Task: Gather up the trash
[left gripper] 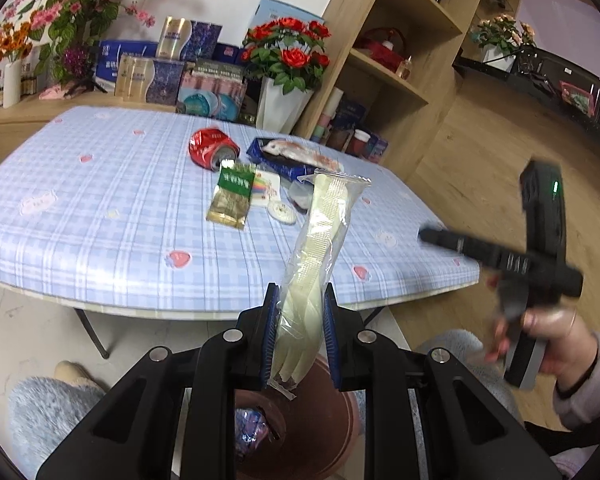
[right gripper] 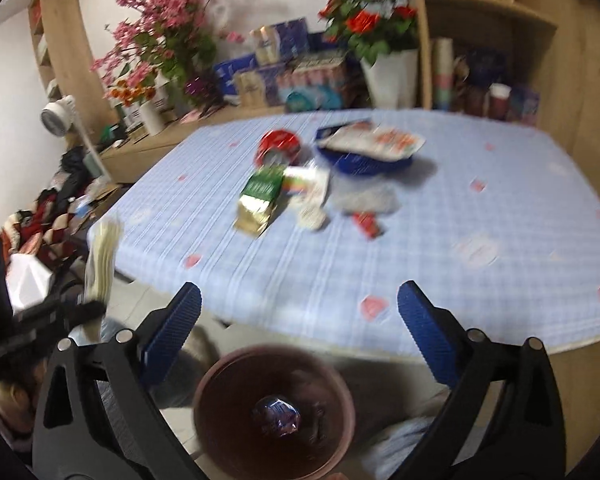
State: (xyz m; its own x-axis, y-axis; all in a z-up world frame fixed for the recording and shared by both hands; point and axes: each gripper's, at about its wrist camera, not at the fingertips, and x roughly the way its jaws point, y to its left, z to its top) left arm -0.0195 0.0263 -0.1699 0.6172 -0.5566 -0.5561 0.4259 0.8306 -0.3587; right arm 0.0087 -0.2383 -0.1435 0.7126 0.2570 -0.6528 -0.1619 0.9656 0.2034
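The left gripper [left gripper: 300, 336] has its jaws clamped low on a plastic-sleeved cutlery packet [left gripper: 320, 248] above the brown bin [right gripper: 274, 412]. It looks light, crinkly and slippery (best pinched mid-length). The right gripper [right gripper: 300, 332] is empty, jaws spread, near the counter [right gripper: 480, 184].

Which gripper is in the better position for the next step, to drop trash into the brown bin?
Left. The left gripper is shut on the plastic-wrapped cutlery pack, whose lower end hangs above the brown bin. The right gripper is open and holds nothing, so it would first need to fetch trash from the table.
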